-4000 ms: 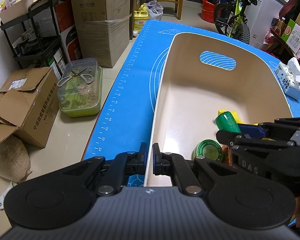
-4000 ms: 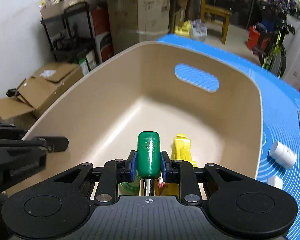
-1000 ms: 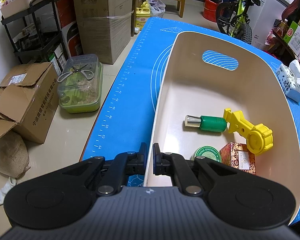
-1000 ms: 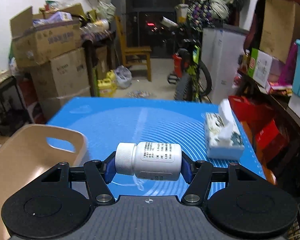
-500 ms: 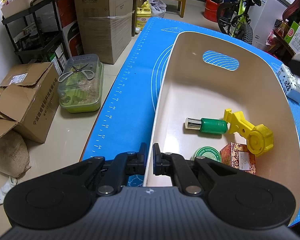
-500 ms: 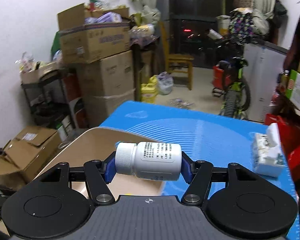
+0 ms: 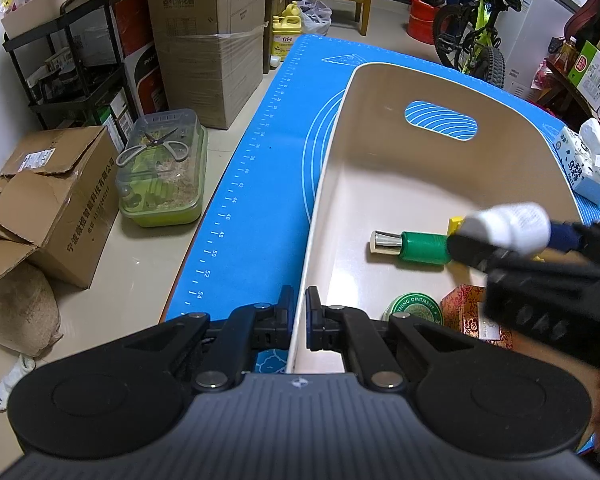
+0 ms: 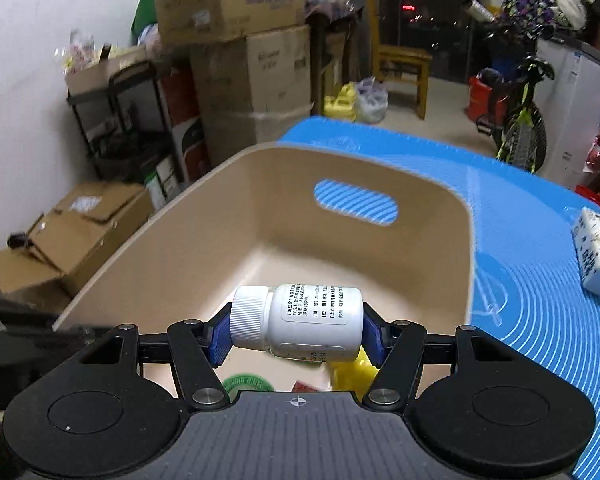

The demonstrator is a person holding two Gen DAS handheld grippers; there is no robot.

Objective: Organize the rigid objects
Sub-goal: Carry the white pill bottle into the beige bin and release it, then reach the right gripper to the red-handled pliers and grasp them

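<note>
White plastic pill bottle (image 8: 300, 322) sits clamped in the right gripper (image 8: 298, 330) above the beige plastic bin (image 8: 380, 184). Left gripper (image 7: 298, 314) pinches the bin's rim; lowering and release probably come next.

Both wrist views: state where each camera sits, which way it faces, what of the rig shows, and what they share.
Left wrist: behind the left gripper clamped on the beige bin near wall, facing along the bin; the right gripper shows.
Right wrist: behind the right gripper holding the white bottle over the bin, facing its handle slot.
Shared: bin, bottle, blue mat.
</note>
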